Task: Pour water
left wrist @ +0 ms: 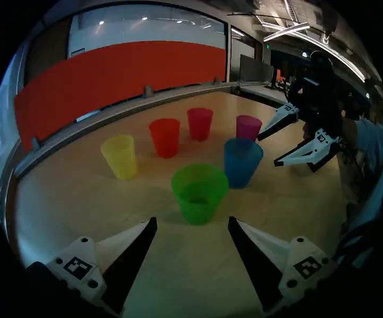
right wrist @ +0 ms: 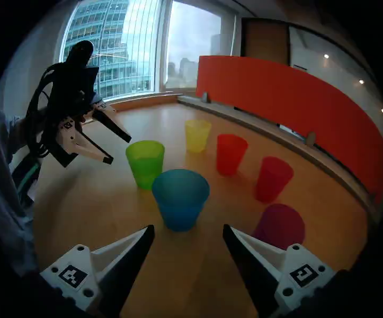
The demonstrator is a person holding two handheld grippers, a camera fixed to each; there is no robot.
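Several coloured plastic cups stand upright on a wooden table (left wrist: 74, 196). In the left gripper view the green cup (left wrist: 199, 193) is just ahead of my left gripper (left wrist: 192, 229), which is open and holds nothing. Behind it stand the blue cup (left wrist: 242, 162), yellow cup (left wrist: 119, 156), orange-red cup (left wrist: 165, 137), red cup (left wrist: 199, 123) and purple cup (left wrist: 248, 127). My right gripper (left wrist: 268, 149) hovers open beyond the blue cup. In the right gripper view the blue cup (right wrist: 180, 199) sits just ahead of the open right gripper (right wrist: 188, 236), the green cup (right wrist: 145, 162) behind it, and the left gripper (right wrist: 118, 149) is open at the left.
An orange partition (left wrist: 117, 74) and a low rail (left wrist: 112, 114) run along the table's far edge. Large windows (right wrist: 138, 47) lie beyond the table's end. A sleeve (right wrist: 6, 201) shows at the left. Bare table (right wrist: 191, 281) lies between the right gripper's fingers.
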